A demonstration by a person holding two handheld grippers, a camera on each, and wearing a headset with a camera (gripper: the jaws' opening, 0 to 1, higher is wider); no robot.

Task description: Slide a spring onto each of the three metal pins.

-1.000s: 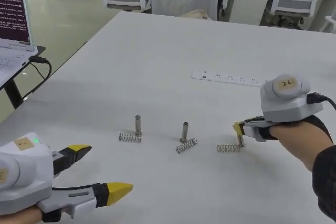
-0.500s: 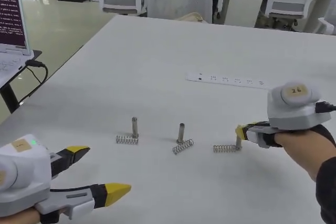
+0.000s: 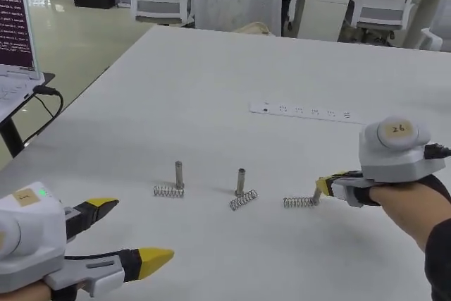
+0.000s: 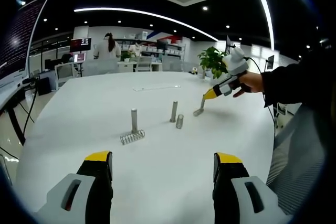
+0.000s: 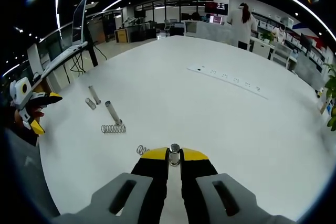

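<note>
- The left gripper (image 3: 129, 234) hovers over the near left of the table (image 3: 211, 82). Its fingers are wide apart with nothing between them.
- The left spring (image 3: 168, 191) lies flat, its right end at the foot of the upright left pin (image 3: 179, 174).
- The mid spring (image 3: 243, 199) lies flat and slanted, just near of the upright mid pin (image 3: 241, 181).
- The right spring (image 3: 299, 202) lies flat just left of the right gripper's tips, outside the fingers. Its right end is by the foot of the right pin (image 5: 174, 150).
- The right gripper (image 3: 323, 187) is clamped on the right pin. The pin's top sits between the yellow tips, and the pin leans with its foot on the table.
- A power strip (image 3: 307, 112) lies farther back, well apart from the pins.
</note>
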